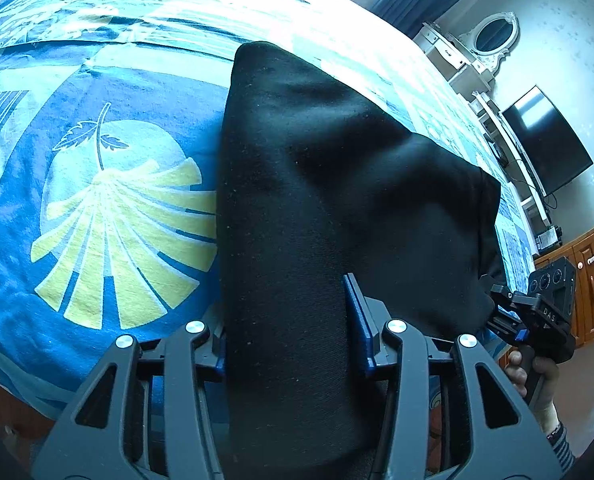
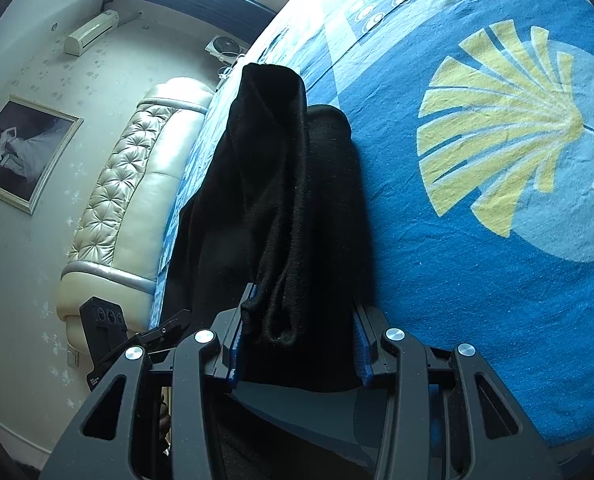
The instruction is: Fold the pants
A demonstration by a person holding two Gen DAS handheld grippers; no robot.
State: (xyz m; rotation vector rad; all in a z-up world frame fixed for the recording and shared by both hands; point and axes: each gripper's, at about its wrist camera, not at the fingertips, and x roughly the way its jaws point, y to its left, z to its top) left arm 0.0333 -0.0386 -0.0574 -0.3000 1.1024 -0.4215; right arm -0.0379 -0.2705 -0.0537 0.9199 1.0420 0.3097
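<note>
Black pants (image 1: 337, 200) hang bunched over the bedspread (image 1: 97, 240), clamped by both grippers' fingers (image 1: 361, 320).

Both wrist views look steeply down, close over the shared black pants (image 1: 317, 200) and bed (image 1: 97, 200).

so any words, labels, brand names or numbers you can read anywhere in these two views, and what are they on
"DAS" - white letters on the black body of the right tongs, seen from the left wrist view.
A small white marking on the black body of the left tongs, right wrist view: too small to read.
A label on the small device by the television: too blurred to read.
No text on the black pants or the blue bedspread.
</note>
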